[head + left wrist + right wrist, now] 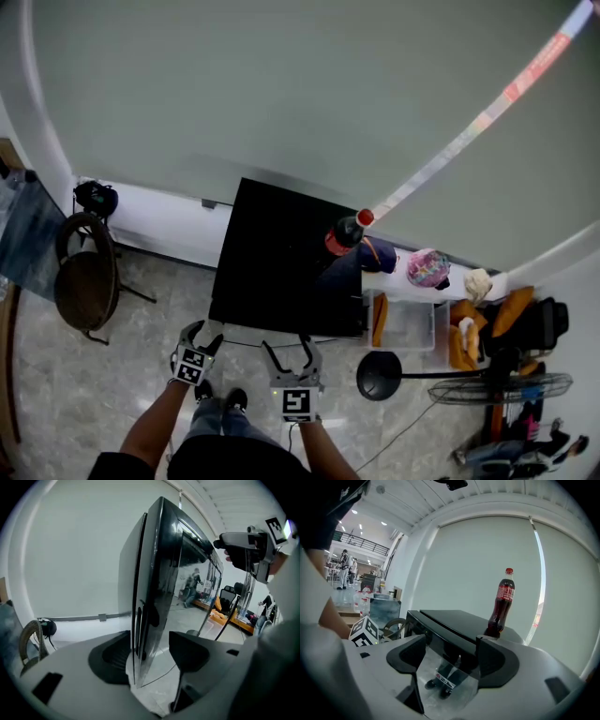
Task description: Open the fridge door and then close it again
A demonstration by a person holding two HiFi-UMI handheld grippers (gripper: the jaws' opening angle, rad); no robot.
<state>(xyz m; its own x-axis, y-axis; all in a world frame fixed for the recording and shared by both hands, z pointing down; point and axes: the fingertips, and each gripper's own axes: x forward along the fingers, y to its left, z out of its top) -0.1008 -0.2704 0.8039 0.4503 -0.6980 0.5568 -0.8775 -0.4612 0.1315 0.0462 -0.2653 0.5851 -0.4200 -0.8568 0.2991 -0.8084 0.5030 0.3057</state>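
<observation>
A low black fridge (281,253) stands against the wall, with a cola bottle (345,234) upright on its top. Its glossy door (161,597) looks shut against the body. My left gripper (203,333) is at the door's left front corner. In the left gripper view the door's side edge (139,634) stands between the jaws of the left gripper (150,653), and a gap shows beside the right pad (187,651). My right gripper (285,347) hovers open in front of the door, near its top edge (445,634). The right gripper (452,656) holds nothing; the bottle (501,604) stands beyond it.
A round-backed chair (84,277) stands left of the fridge. To the right are a clear plastic box (403,323), a fan's black base (379,375) and a white ledge (412,286) with bags and clutter. The person's feet (220,398) are on the tiled floor before the fridge.
</observation>
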